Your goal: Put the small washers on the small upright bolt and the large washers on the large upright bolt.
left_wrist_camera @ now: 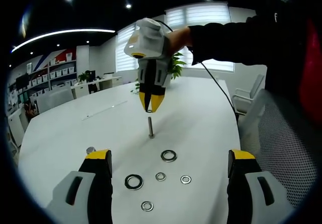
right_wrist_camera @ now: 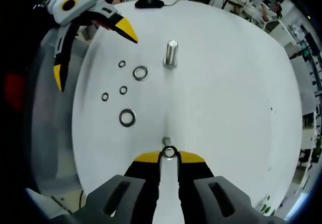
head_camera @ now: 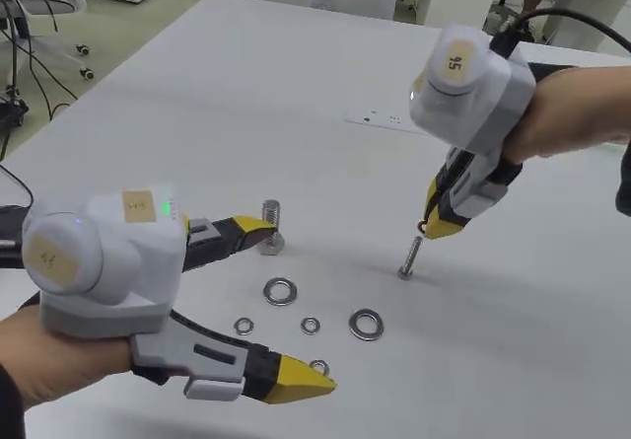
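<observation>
Nearest the head camera, the left gripper is hanging low over the counter, its jaws standing wide apart and gripping nothing. Between and just beyond those jaws, five rings are lying flat and loose on the bare top: one large washer, a second large washer and three small washers scattered near them, none touching another. The large upright bolt is standing just beside one of the left jaw tips.

Farther out, the right gripper is pointing steeply down with its jaws closed, pinching a small washer by its rim. It is holding that ring just above the small upright bolt, whose top is peeking out right behind the ring in the right gripper view.

These washers are looking like thin, stiff, light metal, smooth enough to slip. Lying flat, they are offering hardly any edge, so a pinch across the rim is probably the surest hold. The held ring is likely needing to sit level and centred over the thread before it will drop.

No tray or bin is holding the parts. Both bolt shanks are looking bare, though the foot of the large one is too small to judge.
</observation>
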